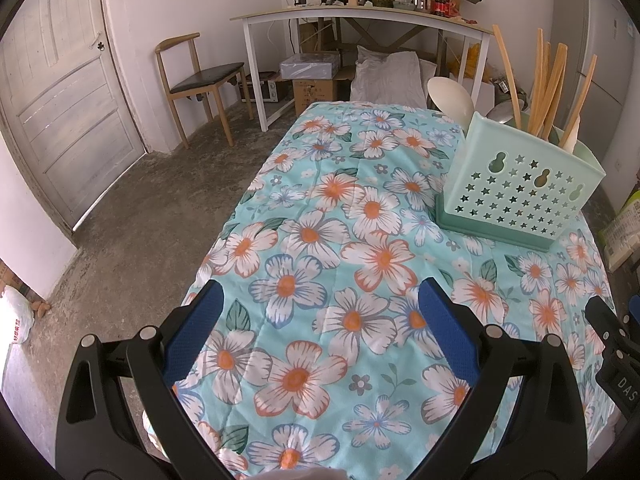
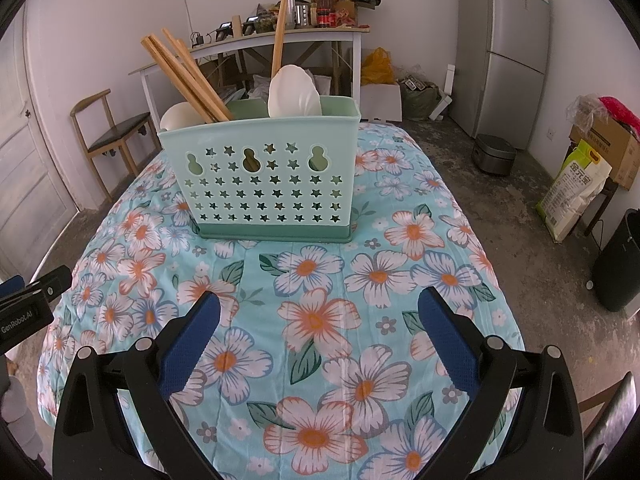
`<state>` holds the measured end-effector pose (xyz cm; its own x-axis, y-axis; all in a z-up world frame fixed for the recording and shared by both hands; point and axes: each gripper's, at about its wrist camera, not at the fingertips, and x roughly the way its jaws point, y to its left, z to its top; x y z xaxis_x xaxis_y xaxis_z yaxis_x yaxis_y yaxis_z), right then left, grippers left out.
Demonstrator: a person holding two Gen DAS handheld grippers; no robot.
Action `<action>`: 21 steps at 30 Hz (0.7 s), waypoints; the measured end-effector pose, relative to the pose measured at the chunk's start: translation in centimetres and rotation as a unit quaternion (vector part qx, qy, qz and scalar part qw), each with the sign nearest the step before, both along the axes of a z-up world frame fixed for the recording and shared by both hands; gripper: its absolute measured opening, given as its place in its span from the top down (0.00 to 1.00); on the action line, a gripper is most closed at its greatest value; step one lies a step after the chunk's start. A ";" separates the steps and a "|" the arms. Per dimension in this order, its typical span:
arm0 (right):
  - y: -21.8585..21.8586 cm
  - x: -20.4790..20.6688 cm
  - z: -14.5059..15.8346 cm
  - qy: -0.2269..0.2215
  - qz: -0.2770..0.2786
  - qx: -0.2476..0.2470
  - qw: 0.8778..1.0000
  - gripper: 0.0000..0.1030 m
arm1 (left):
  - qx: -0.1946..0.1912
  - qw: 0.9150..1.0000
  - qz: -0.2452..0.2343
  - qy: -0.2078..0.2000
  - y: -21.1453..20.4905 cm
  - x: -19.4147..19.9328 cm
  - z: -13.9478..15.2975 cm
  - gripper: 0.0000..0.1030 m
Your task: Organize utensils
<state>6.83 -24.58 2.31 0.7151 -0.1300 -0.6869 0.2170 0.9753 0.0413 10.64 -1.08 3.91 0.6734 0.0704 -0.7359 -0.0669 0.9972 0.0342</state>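
Observation:
A mint-green utensil holder [image 2: 264, 184] with star-shaped holes stands on the floral tablecloth [image 2: 320, 300]; in the left wrist view the holder [image 1: 520, 188] is at the far right. Wooden chopsticks [image 2: 188, 76] and white spoons [image 2: 294, 94] stick up out of it. The chopsticks [image 1: 548, 84] and a white spoon [image 1: 450, 98] also show in the left wrist view. My right gripper [image 2: 320, 320] hovers open over the cloth, well short of the holder, with nothing between its blue pads. My left gripper [image 1: 320, 308] is open too, empty, left of the holder.
A wooden chair [image 1: 200, 80] and a white desk [image 1: 360, 16] with clutter stand beyond the table. A grey fridge [image 2: 508, 40], a rice cooker [image 2: 494, 154], a rice sack [image 2: 572, 188] and a black bin [image 2: 620, 260] are on the right. A door [image 1: 60, 112] is on the left.

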 end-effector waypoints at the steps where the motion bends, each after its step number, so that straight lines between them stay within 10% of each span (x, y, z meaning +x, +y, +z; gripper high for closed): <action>1: 0.0 0.0 0.0 0.000 0.000 0.000 1.000 0.06 | 0.000 1.000 0.000 0.000 0.1 0.0 0.0 0.09; 21: 0.0 0.0 0.0 0.000 0.000 0.001 1.000 0.06 | 0.000 1.000 -0.001 0.001 -0.1 -0.1 -0.1 0.09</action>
